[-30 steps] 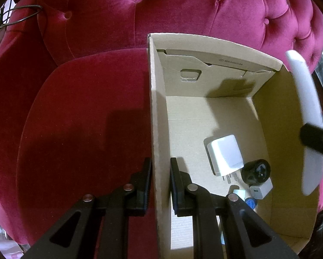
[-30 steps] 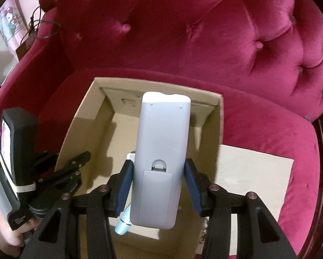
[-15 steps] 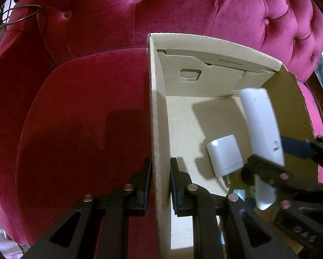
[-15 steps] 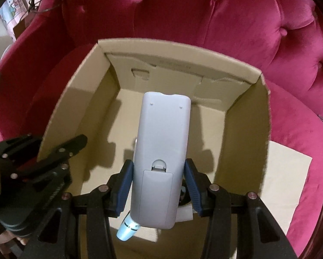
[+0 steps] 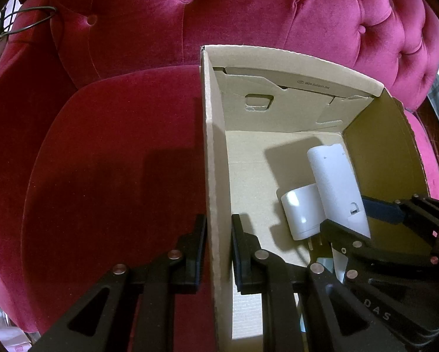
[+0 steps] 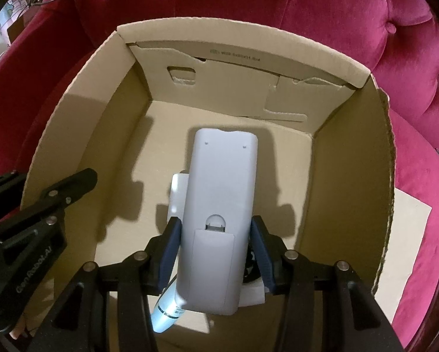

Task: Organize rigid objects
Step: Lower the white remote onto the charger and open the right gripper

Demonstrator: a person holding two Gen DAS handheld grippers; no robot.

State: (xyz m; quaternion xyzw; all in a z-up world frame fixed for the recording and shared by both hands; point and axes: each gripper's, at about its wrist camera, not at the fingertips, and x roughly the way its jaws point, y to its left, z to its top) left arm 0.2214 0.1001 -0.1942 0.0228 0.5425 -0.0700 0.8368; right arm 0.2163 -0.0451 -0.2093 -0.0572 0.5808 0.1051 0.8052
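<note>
Nearest the lens on the right side, right gripper [image 6: 216, 249] pinching a white remote [image 6: 219, 220] by its lower half (back face up, battery cover showing), blue pads tight on both edges, remote tilted down inside the cardboard box [image 6: 351, 146]. Beneath it, a white charger [image 5: 301, 211] and a pale blue cylindrical item [image 6: 166, 311] on the box floor. Over at the box's left wall [image 5: 216, 176], left gripper [image 5: 218, 252] pressed together on the cardboard, one finger each side. Beyond, crimson tufted armchair [image 5: 131, 146] under the box.
</note>
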